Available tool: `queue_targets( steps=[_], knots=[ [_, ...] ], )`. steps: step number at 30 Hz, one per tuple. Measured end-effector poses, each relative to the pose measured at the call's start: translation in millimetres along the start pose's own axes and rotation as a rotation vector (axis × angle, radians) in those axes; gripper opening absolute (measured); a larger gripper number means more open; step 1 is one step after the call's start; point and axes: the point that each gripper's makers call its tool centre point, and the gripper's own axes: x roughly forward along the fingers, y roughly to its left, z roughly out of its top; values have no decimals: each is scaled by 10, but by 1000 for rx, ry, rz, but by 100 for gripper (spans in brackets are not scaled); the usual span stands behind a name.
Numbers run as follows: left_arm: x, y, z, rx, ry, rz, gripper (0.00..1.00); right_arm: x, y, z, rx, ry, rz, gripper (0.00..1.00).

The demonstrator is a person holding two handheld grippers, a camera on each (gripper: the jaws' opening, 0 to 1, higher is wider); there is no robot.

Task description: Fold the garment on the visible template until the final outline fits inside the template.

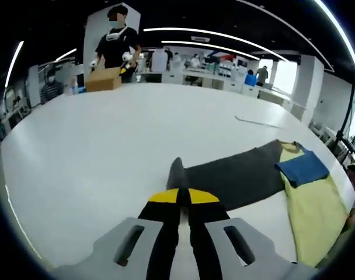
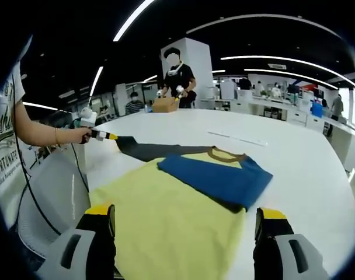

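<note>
Lying spread on the white table (image 2: 294, 157), the shirt (image 2: 171, 216) shows a yellow body, one blue sleeve (image 2: 215, 178) folded across its chest and a dark grey sleeve (image 1: 236, 175) stretched out flat to the side. The left gripper (image 1: 178, 198) has its jaws pressed together on the tip of that grey sleeve, while the right gripper (image 2: 183, 224) hovers over the yellow body with its jaws wide apart and holding nothing. Beyond the table's far edge a person (image 2: 178, 76) stands at a cardboard box (image 2: 164, 105).
</note>
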Motion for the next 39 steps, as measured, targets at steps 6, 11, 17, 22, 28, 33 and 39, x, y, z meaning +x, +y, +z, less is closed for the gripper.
queue_targets(
  steps=[6,11,17,22,28,33,39],
  knots=[
    [30,-147,82,18,-5,-35,1,-13,24,-27,3,4,0,99],
    [53,-293,193,28,-25,-69,1,-21,37,-30,3,2,0,99],
    [81,-514,295,48,-36,-117,1,-18,55,-39,3,3,1,99],
    [122,-664,345,54,-39,-153,1,-17,66,-44,3,2,2,99],
    [180,-883,384,74,-39,-192,1,-15,75,-50,4,1,2,99],
    [225,-1058,407,70,-37,-218,1,-14,83,-67,5,3,2,99],
    [253,-1300,450,37,-42,-262,1,-14,104,-91,8,7,5,99]
  ],
)
